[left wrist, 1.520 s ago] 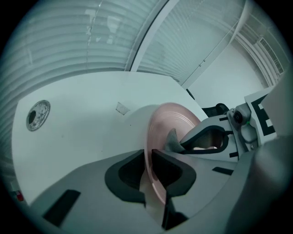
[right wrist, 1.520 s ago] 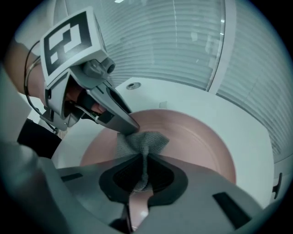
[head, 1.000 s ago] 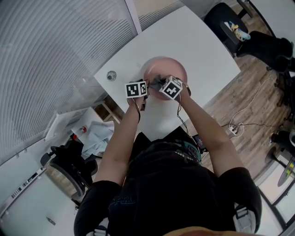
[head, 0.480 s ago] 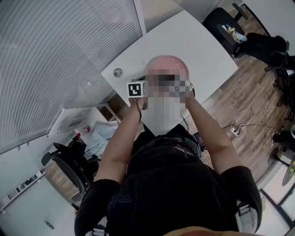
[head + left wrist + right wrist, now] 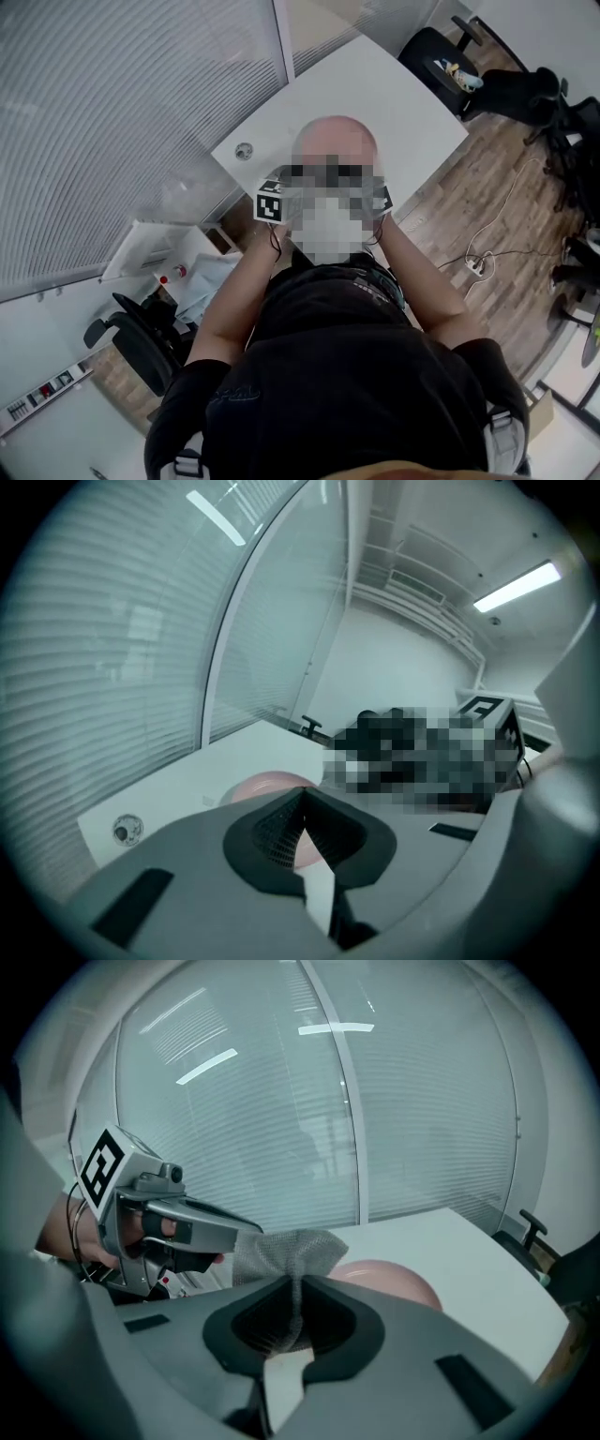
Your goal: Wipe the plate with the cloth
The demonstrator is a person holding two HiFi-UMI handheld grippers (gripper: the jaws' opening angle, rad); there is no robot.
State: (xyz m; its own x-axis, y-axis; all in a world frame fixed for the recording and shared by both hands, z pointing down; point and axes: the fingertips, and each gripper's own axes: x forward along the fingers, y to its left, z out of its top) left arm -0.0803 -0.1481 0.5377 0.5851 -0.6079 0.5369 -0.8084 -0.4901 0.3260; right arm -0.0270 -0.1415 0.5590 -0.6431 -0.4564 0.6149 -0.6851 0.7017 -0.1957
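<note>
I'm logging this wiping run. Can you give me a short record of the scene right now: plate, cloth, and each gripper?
plate: pink plate, lying on the white table
cloth: grey mesh cloth, bunched between the right gripper's jaws
right gripper: right gripper is shut on the cloth
left gripper: left gripper, its jaws have just closed, nothing between them
cloth on plate: no contact seen in the right gripper view

No words or numbers are legible; the cube [image 5: 101, 1168] on the left gripper [image 5: 302, 803] shows only a square pattern.
</note>
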